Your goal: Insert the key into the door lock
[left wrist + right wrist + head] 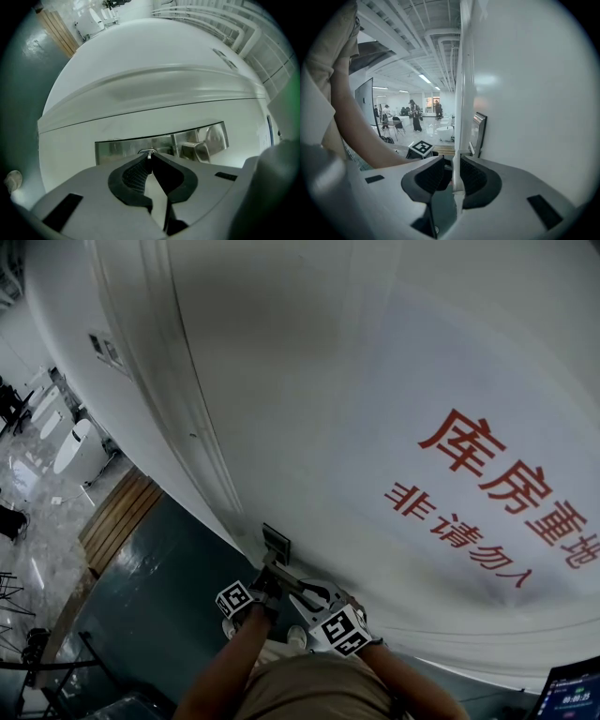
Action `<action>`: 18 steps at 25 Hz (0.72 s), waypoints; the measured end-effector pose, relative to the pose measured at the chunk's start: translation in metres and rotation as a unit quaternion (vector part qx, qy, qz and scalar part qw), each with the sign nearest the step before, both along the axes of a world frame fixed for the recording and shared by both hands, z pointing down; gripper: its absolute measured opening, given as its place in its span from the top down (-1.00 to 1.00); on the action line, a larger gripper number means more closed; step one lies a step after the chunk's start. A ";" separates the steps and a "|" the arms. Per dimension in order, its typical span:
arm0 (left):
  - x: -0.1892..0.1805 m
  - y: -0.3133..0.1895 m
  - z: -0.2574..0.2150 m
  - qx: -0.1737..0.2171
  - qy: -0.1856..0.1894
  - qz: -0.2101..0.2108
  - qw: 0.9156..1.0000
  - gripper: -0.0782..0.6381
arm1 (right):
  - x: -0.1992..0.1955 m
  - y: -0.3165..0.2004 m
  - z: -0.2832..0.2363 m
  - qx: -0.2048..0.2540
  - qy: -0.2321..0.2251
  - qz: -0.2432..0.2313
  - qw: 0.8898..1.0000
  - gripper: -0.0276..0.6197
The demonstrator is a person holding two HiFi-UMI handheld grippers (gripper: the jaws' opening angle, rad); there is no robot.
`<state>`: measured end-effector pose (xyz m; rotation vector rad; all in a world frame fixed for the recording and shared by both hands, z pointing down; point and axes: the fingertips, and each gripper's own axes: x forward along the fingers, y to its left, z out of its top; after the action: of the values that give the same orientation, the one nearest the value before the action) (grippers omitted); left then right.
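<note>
In the head view, the left gripper (267, 575) and the right gripper (314, 594) were close together just below the metal lock plate (276, 544) of a white door (375, 381) with red writing. In the left gripper view, the jaws were pressed together on a small key (149, 153). Its tip was at the lock plate, left of the handle (196, 151). In the right gripper view, the jaws stood a little apart and clamped nothing; the white door edge (459, 93) showed in the gap.
</note>
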<state>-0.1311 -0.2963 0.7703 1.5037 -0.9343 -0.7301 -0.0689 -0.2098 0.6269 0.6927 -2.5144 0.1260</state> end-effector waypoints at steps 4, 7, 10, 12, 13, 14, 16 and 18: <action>-0.001 0.000 0.001 0.006 0.030 -0.005 1.000 0.69 | -0.002 -0.001 -0.002 -0.001 -0.005 0.004 1.000 0.58; -0.001 0.000 -0.002 0.014 0.031 0.012 0.999 0.69 | 0.000 0.000 -0.005 0.001 -0.007 0.010 1.000 0.58; -0.007 0.005 0.000 0.018 -0.004 0.045 0.999 0.57 | 0.005 0.001 -0.009 0.004 -0.011 0.018 1.000 0.58; -0.017 0.013 0.005 0.017 -0.049 0.061 0.997 0.31 | 0.009 0.002 -0.010 0.005 -0.014 0.024 1.000 0.58; -0.024 0.016 0.006 0.015 -0.067 0.060 0.996 0.27 | 0.011 0.002 -0.011 0.005 -0.014 0.026 1.000 0.58; -0.032 0.019 0.006 0.013 -0.081 0.052 0.995 0.23 | 0.012 0.002 -0.011 0.006 -0.014 0.028 1.000 0.58; -0.053 0.025 0.002 0.009 -0.100 0.018 0.995 0.22 | 0.013 0.000 -0.012 0.009 -0.015 0.030 0.999 0.58; -0.069 0.031 -0.009 0.012 -0.121 -0.009 0.993 0.22 | 0.010 0.000 -0.013 0.010 -0.020 0.030 0.999 0.58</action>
<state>-0.2005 -0.2653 0.7612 1.6312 -1.1256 -0.5802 -0.0589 -0.2098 0.6138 0.7802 -2.5368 0.1380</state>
